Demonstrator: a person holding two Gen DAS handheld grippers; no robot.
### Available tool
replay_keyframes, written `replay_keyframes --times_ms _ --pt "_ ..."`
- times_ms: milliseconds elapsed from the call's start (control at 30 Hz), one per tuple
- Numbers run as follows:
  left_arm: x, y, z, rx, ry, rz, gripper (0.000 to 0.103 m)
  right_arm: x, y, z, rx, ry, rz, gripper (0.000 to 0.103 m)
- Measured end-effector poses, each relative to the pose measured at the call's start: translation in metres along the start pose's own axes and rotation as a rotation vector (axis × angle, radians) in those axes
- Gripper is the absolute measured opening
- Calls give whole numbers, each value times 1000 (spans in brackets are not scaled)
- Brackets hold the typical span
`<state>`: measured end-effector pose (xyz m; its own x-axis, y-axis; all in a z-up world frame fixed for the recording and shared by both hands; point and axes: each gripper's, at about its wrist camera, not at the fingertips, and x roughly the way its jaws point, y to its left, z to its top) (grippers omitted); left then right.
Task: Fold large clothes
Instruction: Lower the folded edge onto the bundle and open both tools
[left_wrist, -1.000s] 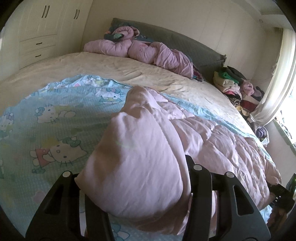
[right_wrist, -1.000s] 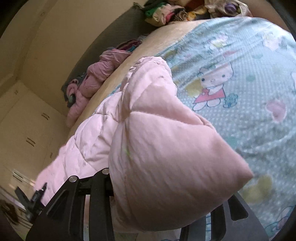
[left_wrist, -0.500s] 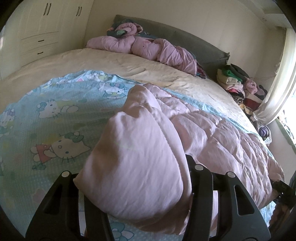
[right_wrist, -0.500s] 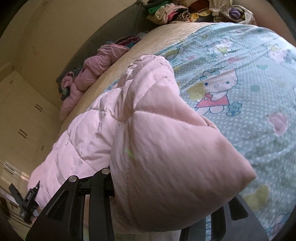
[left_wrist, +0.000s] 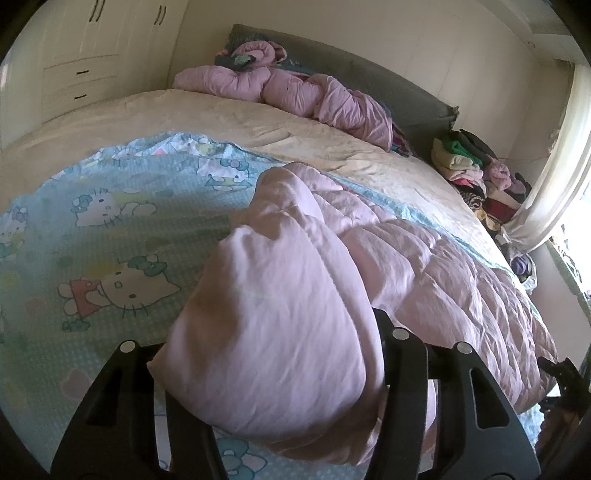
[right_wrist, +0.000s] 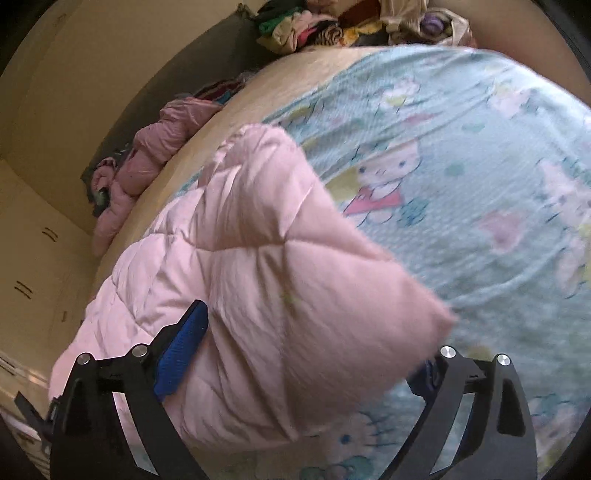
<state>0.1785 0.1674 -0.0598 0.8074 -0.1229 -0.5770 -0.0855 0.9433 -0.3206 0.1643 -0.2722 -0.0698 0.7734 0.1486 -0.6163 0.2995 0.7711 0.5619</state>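
Quilted pink coat (left_wrist: 280, 325) on cartoon-print sheet (left_wrist: 92, 236)

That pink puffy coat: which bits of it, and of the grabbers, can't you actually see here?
- Pink coat: its type and front are hidden by its own folds, left wrist view.
- Left gripper: fingertips buried under the fabric.
- Right gripper, jaws opening: far pad hidden behind the coat; motion blur, right wrist view.
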Motion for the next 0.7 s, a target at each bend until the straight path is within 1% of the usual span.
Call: replay_keyframes --times_ms 100,133,233,300,333,367,433,533,633,700 --pt "0 3 0 -15 7 -9 47 -12 1 1 -19 -31 -23 95" --pt "0 4 0 -17 8 -10 49 -19 2 1 -27 -59 -36 96" --pt "-2 6 -1 -23 10 -7 53 -31 5 1 -52 -97 -55 98" --pt "-2 6 -1 -20 13 4 64 -34 6 2 -64 -96 -66 98" --pt "-3 6 -2 -17 12 11 72 -35 6 2 -65 -97 -68 98" --pt "-4 5 -2 -11 8 22 84 -39 7 2 -71 -102 -70 98" --pt "-9 4 -1 3 -4 48 93 -43 13 2 -90 -101 -71 98" --pt "-20 4 0 3 -27 53 93 -59 23 2 -150 -125 -72 98" --pt "-36 2 -2 23 -36 67 93 -81 41 -2 -265 -165 -77 99" --pt "-51 -1 -4 34 -57 69 93 -96 52 -7 -337 -193 -70 99"
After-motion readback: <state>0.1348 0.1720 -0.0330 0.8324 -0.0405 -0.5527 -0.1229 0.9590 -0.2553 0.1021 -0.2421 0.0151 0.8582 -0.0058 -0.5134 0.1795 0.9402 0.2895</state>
